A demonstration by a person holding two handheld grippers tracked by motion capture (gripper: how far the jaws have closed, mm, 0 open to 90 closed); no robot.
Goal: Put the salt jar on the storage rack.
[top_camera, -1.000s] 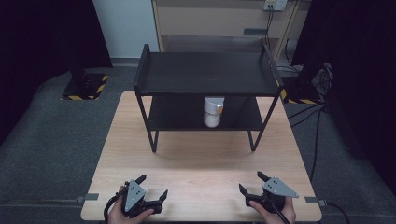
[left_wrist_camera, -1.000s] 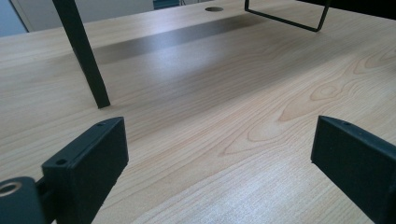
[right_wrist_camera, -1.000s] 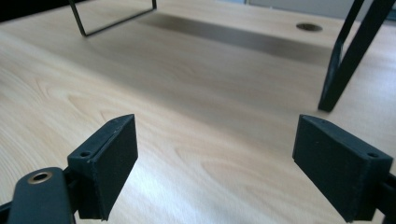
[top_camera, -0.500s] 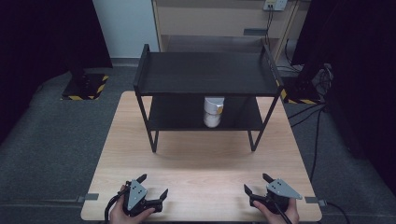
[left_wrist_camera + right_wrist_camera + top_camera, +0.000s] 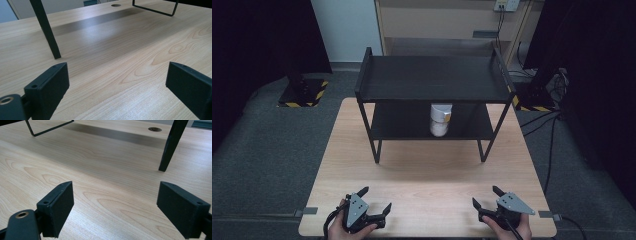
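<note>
Partly hidden – white bottle under shelf; both grippers' jaws spread, empty.

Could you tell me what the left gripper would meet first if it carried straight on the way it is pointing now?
Probably nothing soon: the left gripper, jaws open, looks along bare table. The shelf rack's front leg stands left of that line, so it would likely pass beside it and under the rack, though depth is hard to judge.
</note>
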